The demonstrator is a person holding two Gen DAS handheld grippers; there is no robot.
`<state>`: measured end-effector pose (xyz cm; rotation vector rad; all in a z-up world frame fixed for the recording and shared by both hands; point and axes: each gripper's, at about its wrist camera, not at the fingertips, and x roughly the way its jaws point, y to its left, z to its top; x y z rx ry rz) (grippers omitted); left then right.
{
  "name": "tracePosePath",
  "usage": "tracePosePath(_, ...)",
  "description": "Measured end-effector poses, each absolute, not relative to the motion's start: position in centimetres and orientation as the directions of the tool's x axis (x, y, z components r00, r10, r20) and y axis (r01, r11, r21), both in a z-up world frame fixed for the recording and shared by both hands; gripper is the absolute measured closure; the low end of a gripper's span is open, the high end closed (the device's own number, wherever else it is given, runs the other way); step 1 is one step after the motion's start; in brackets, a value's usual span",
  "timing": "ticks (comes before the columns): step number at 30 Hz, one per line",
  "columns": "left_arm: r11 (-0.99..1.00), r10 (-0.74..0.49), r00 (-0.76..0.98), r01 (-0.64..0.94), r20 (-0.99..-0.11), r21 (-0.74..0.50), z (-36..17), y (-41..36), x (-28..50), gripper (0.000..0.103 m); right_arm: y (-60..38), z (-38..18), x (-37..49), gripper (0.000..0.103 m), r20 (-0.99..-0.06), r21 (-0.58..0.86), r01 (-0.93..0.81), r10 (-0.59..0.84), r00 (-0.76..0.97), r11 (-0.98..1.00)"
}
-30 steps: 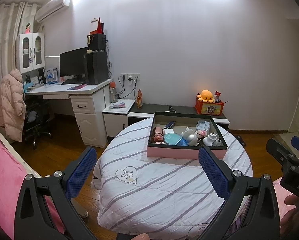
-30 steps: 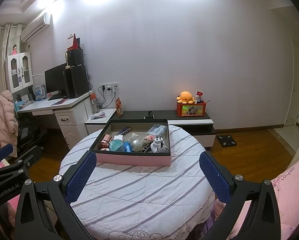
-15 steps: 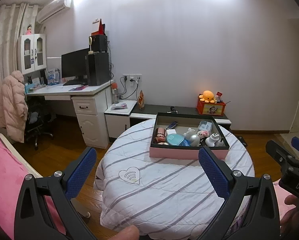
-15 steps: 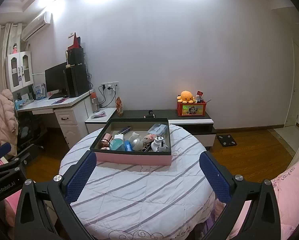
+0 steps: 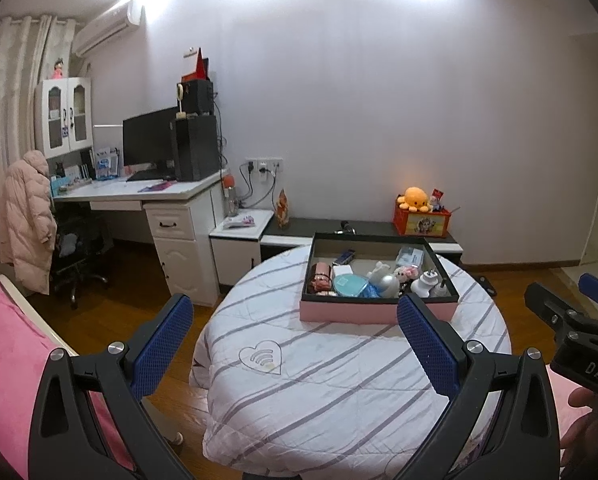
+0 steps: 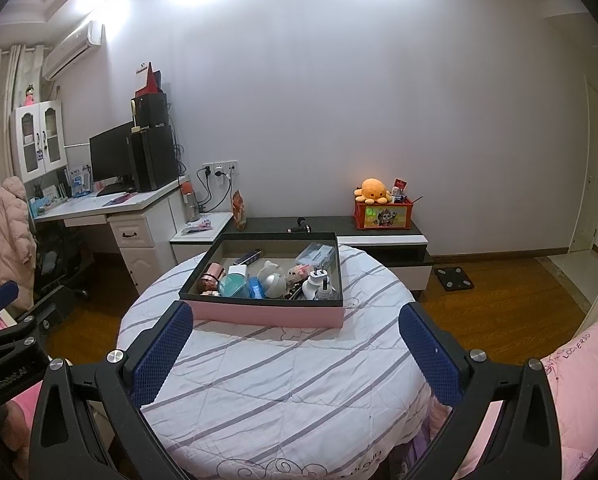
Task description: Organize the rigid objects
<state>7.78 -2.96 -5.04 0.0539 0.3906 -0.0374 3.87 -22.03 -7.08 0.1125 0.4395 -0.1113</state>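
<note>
In the left wrist view the pink box [image 5: 379, 312] has drifted rightward in the frame, and a fingertip at the bottom edge is gone; in the right wrist view it sits slightly lower.

I see a box [image 6: 267, 316] of small objects on the round table's [image 6: 283, 392] far side. A desk [image 6: 111, 208] stands behind-left, a low cabinet [image 6: 379, 236] behind.

Bright ceiling glare washes the upper wall; edges bend fisheye-dark, far detail perhaps slightly soft.

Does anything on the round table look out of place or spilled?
Nothing is spilled. The small objects lie jumbled in the pink box, crowded toward its near side; the striped cloth around it is bare.
</note>
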Motion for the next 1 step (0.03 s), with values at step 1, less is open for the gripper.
tracePosePath(1, 0.998, -0.028, 0.924, 0.048, -0.382, 0.044, -4.92, -2.92, 7.8, 0.0, -22.02, -7.15, 3.87, 0.0, -0.431, 0.085, 0.131, -0.082, 0.899, 0.988)
